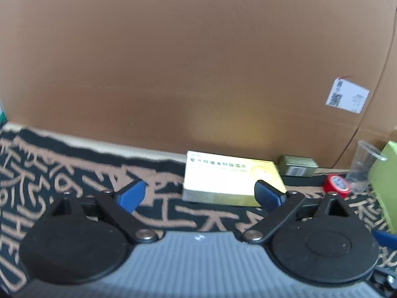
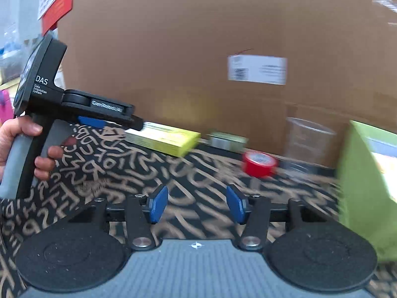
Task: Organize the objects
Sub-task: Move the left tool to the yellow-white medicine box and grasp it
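Observation:
A flat yellow-and-white box [image 1: 230,178] lies on the patterned cloth against a big cardboard carton. My left gripper [image 1: 201,195] stands open and wide just in front of it, its right pad [image 1: 269,193] overlapping the box's near right corner, with no pad pressing. In the right wrist view a hand [image 2: 22,136] holds that gripper's handle, its tip at the left end of the box [image 2: 163,139]. My right gripper [image 2: 197,206] is open over bare cloth, with nothing between its blue pads. Ahead of it lies a red tape roll [image 2: 259,164].
A small olive tin [image 1: 296,166], the red tape roll [image 1: 336,185] and a clear plastic cup [image 1: 362,166] sit along the carton [image 1: 198,62]. A green box [image 2: 364,186] stands at the right. The right wrist view is motion-blurred.

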The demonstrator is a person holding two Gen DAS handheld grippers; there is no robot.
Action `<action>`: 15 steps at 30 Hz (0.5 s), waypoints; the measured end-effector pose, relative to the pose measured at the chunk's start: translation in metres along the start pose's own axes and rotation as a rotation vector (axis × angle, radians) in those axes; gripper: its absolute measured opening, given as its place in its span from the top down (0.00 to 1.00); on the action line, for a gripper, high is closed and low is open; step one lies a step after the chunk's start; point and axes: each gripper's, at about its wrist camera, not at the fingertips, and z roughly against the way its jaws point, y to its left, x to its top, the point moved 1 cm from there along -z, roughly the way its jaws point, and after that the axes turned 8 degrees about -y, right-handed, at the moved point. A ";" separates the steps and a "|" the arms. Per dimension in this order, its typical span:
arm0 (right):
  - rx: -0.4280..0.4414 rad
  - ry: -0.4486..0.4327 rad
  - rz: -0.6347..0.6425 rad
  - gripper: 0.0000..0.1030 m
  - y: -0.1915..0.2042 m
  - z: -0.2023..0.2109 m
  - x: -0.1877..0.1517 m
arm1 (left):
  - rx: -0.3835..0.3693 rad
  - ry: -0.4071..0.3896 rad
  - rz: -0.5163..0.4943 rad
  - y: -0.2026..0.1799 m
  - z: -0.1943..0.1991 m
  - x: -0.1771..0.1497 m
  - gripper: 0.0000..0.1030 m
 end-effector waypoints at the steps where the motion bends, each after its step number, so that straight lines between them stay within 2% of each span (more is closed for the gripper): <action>1: 0.016 0.016 0.008 0.46 0.003 -0.014 0.003 | -0.004 0.001 -0.015 0.001 -0.005 0.001 0.07; 4: 0.048 0.046 0.022 0.46 0.009 -0.053 0.011 | -0.029 0.024 -0.014 0.007 -0.019 0.001 0.07; 8: 0.069 0.068 0.037 0.46 0.015 -0.090 0.021 | -0.107 0.078 0.056 0.018 -0.033 -0.004 0.08; 12: 0.110 0.080 0.065 0.46 0.023 -0.112 0.023 | -0.136 0.077 0.069 0.020 -0.039 -0.008 0.08; 15: 0.141 0.074 0.103 0.43 0.032 -0.113 0.021 | -0.155 0.076 0.065 0.018 -0.040 -0.009 0.12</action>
